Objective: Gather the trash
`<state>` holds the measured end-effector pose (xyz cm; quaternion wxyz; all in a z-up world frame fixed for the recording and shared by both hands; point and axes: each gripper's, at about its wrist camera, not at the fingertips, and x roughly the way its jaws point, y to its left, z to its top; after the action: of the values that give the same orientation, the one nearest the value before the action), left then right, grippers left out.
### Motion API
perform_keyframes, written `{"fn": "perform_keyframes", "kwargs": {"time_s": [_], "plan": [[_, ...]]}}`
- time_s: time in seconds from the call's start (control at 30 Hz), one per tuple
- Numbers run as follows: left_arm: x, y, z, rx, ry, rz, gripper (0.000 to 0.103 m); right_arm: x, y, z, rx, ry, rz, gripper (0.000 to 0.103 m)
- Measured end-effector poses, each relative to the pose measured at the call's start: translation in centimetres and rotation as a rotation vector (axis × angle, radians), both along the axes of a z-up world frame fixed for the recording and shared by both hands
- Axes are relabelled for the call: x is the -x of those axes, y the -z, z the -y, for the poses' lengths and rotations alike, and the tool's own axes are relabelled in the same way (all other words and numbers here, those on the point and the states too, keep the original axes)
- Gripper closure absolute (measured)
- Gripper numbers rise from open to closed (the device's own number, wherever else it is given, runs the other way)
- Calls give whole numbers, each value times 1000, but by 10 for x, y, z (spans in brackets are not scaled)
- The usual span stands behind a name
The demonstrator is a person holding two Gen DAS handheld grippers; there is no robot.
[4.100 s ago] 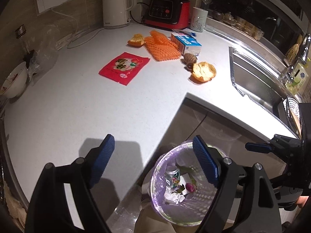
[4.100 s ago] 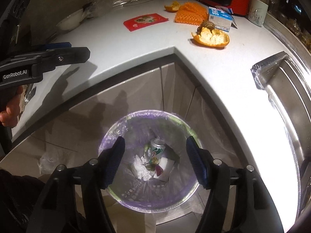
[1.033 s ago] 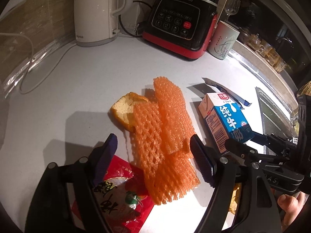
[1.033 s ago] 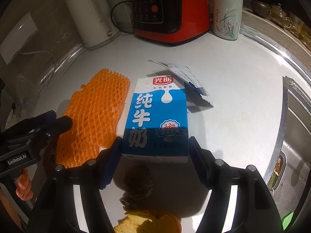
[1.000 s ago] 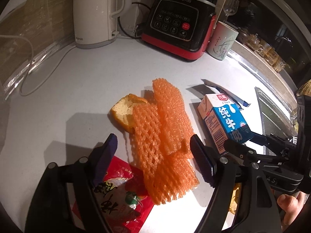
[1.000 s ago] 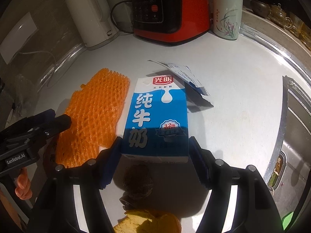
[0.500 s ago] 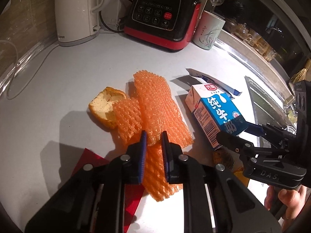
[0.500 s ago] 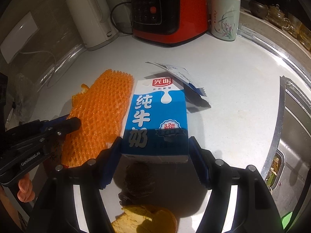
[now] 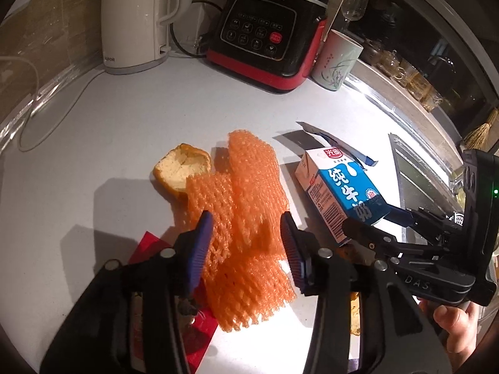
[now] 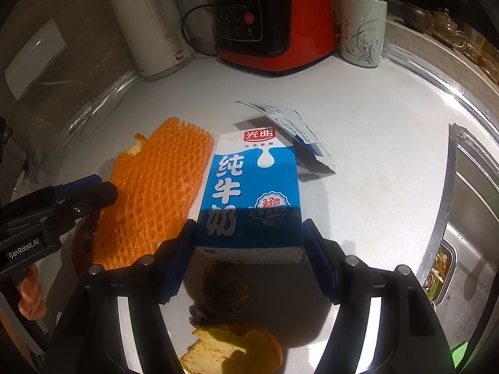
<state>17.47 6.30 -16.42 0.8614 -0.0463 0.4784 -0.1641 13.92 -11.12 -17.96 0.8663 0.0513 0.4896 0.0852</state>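
The blue milk carton lies on the white counter, its near end clamped between the right gripper's 2 pads. Left of it, the orange foam netting sits between the left gripper's jaws (just reopened, pads apart, not pressing). An orange peel lies beyond, left.
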Motion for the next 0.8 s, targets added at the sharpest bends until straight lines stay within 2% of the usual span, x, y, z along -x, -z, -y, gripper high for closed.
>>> {"fn": "perform_keyframes", "kwargs": {"time_s": [0.23,0.27,0.3,0.37,0.6,0.8], "plan": [[2,3,9,-18,15,8,60,2,-1,1,2,0,0,35],[2,3,10,-17,19,12,65,2,-1,1,2,1,0,35],[2,3,12,-15,25,12,79,2,-1,1,1,3,0,35],[0,4,14,-4,48,3,89,3,-1,2,1,4,0,35],[8,-6,16,-21,57,46,90,5,-2,4,-3,7,3,35],[19,-28,6,15,51,93,90,10,-8,5,-1,8,17,35]]}}
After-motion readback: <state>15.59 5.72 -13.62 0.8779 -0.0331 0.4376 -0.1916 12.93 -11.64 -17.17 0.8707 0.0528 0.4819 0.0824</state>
